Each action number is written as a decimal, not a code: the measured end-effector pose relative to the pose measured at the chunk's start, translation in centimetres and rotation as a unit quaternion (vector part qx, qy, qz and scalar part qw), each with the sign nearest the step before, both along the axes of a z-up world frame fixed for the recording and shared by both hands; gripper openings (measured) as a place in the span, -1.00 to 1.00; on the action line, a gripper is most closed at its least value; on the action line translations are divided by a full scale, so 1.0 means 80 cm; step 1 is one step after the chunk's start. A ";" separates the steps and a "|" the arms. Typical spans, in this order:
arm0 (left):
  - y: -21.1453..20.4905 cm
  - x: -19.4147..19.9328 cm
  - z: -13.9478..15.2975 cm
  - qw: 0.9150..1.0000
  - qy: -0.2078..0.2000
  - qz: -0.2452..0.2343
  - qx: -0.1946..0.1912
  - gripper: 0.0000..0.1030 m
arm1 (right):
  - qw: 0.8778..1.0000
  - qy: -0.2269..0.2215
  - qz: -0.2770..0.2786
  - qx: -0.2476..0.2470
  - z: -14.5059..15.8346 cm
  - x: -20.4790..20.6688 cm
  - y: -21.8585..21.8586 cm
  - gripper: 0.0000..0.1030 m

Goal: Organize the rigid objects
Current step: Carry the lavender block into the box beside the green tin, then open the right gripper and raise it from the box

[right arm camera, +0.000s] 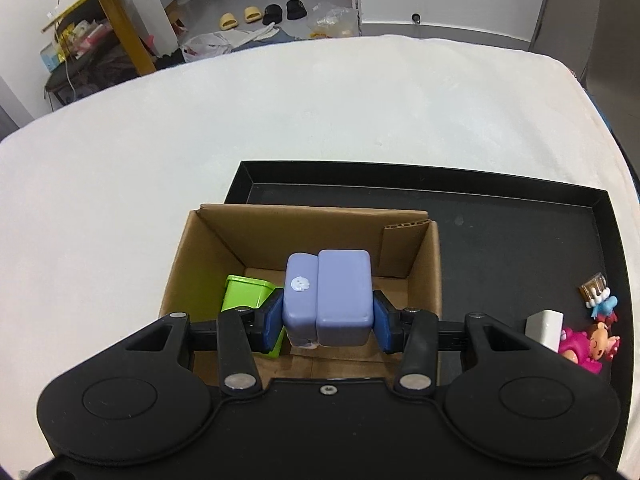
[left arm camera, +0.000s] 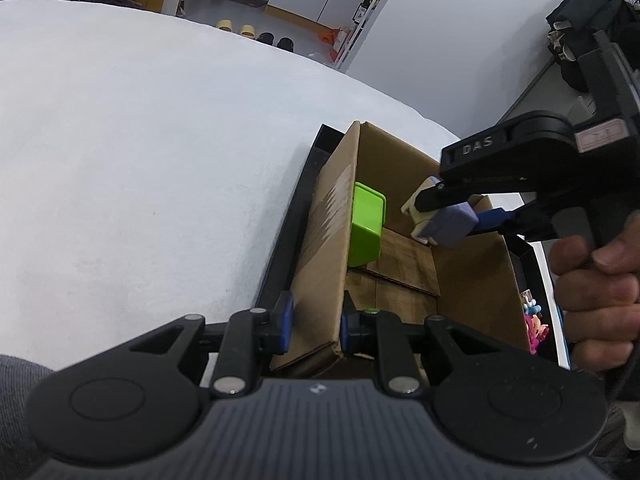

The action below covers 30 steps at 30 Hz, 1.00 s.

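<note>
An open cardboard box (right arm camera: 426, 280) stands in a black tray (right arm camera: 520, 240) on a white table. A green block (right arm camera: 246, 294) lies inside the box at its left; it also shows in the left wrist view (left arm camera: 366, 226). My right gripper (right arm camera: 327, 320) is shut on a lavender block (right arm camera: 332, 298) and holds it over the box opening; the left wrist view shows it (left arm camera: 448, 222) above the box. My left gripper (left arm camera: 316, 326) is shut on the box's near left wall (left arm camera: 320, 248).
On the tray's right side lie a pink figurine (right arm camera: 588, 346), a white block (right arm camera: 546, 328), a small brown piece (right arm camera: 592, 288) and a blue-and-white toy (right arm camera: 604, 304). A room floor with slippers lies beyond the table's far edge.
</note>
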State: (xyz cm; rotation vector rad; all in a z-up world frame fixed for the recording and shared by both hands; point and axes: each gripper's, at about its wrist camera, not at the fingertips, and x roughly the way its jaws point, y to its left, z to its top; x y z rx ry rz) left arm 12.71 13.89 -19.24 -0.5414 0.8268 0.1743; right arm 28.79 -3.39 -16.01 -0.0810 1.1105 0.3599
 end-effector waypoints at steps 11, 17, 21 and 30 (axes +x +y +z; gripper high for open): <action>0.002 0.001 -0.002 1.000 0.001 0.000 -0.005 -0.60 | 1.000 0.011 0.004 0.013 0.016 -0.004 -0.019 -0.13; -0.001 0.002 -0.002 1.000 0.002 0.000 0.000 -0.60 | 0.999 0.020 0.017 0.029 0.035 -0.011 -0.034 -0.11; 0.001 0.003 -0.003 1.000 0.004 0.004 -0.005 -0.60 | 0.999 0.016 0.018 0.038 0.046 -0.014 -0.042 0.08; -0.005 0.007 -0.002 1.000 0.012 0.007 0.007 -0.60 | 0.996 0.025 0.013 0.083 0.070 -0.019 -0.076 0.42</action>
